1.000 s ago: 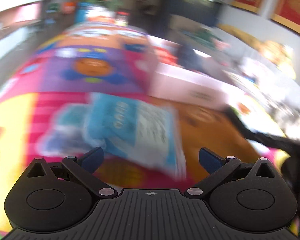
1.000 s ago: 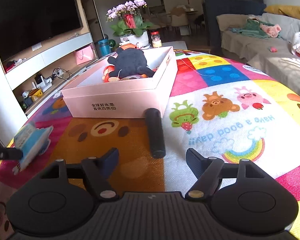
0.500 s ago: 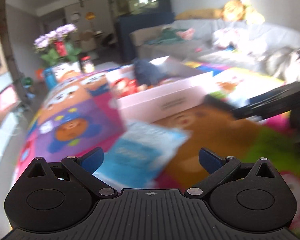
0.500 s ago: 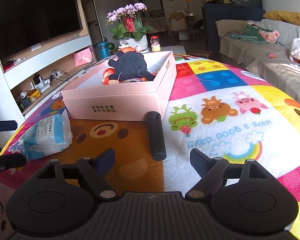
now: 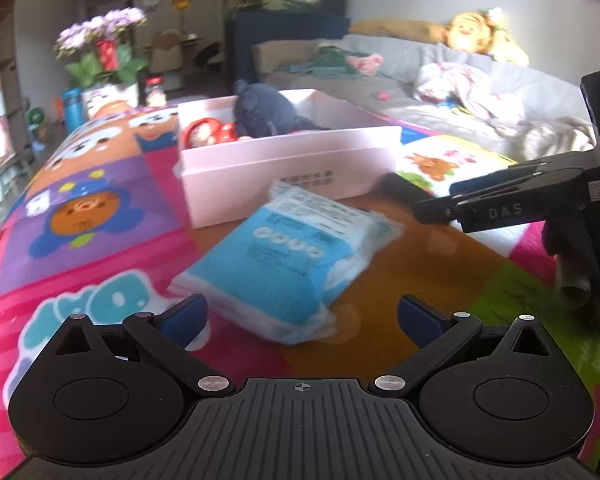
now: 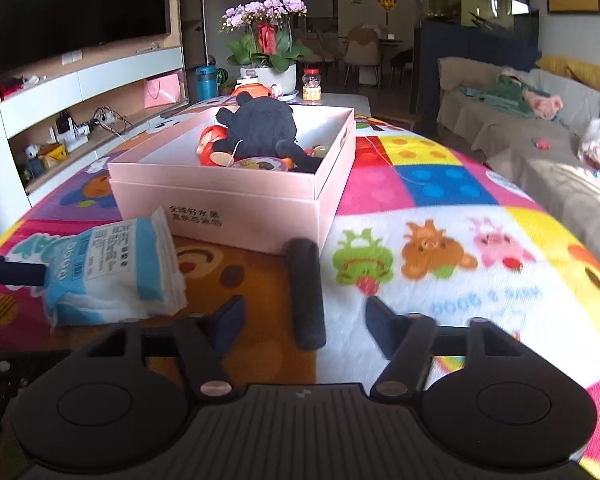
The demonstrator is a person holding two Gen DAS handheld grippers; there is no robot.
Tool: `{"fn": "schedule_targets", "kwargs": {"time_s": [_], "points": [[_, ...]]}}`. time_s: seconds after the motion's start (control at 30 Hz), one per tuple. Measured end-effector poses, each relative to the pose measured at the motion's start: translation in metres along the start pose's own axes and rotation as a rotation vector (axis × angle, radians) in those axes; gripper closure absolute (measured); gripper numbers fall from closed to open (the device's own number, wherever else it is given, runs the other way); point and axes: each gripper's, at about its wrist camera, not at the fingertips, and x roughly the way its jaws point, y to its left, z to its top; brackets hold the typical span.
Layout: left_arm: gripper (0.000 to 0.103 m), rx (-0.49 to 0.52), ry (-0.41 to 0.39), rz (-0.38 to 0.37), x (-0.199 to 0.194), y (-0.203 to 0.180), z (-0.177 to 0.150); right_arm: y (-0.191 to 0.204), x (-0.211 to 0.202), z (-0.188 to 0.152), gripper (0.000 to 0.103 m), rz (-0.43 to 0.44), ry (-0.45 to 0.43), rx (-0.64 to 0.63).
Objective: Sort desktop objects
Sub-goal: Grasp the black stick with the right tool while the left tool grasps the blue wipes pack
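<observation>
A blue-and-white tissue pack [image 5: 284, 256] lies on the colourful play mat just ahead of my open, empty left gripper [image 5: 300, 316]; it also shows in the right wrist view [image 6: 108, 268]. A black cylinder [image 6: 306, 286] lies on the mat between the fingers of my open right gripper [image 6: 304, 322], its far end by the pink box [image 6: 236, 204]. The box holds a dark plush toy [image 6: 260, 128] and red toys. In the left wrist view the box [image 5: 292, 160] stands behind the pack and the right gripper [image 5: 512, 204] reaches in from the right.
A flower pot [image 6: 266, 52] and small jar [image 6: 312, 84] stand beyond the box. A TV unit [image 6: 80, 76] is at left, a grey sofa [image 6: 540, 136] with clothes at right. The play mat [image 6: 440, 208] spreads to the right of the box.
The left gripper has swung round and settled behind the tissue pack. The right gripper has moved forward so the black cylinder lies between its fingers.
</observation>
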Motion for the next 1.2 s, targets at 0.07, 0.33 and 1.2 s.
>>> {"fn": "schedule_targets", "kwargs": {"time_s": [0.07, 0.33, 1.2], "points": [[0.000, -0.037, -0.007, 0.007, 0.001, 0.004, 0.000, 0.001, 0.012, 0.005, 0.069, -0.020, 0.045, -0.017], [0.000, -0.096, -0.032, -0.015, 0.001, 0.016, 0.002, 0.032, 0.000, 0.010, 0.085, 0.125, 0.076, -0.206], [0.000, -0.149, 0.060, 0.079, 0.036, 0.033, 0.021, 0.066, 0.007, 0.008, 0.083, 0.124, 0.044, -0.616]]}}
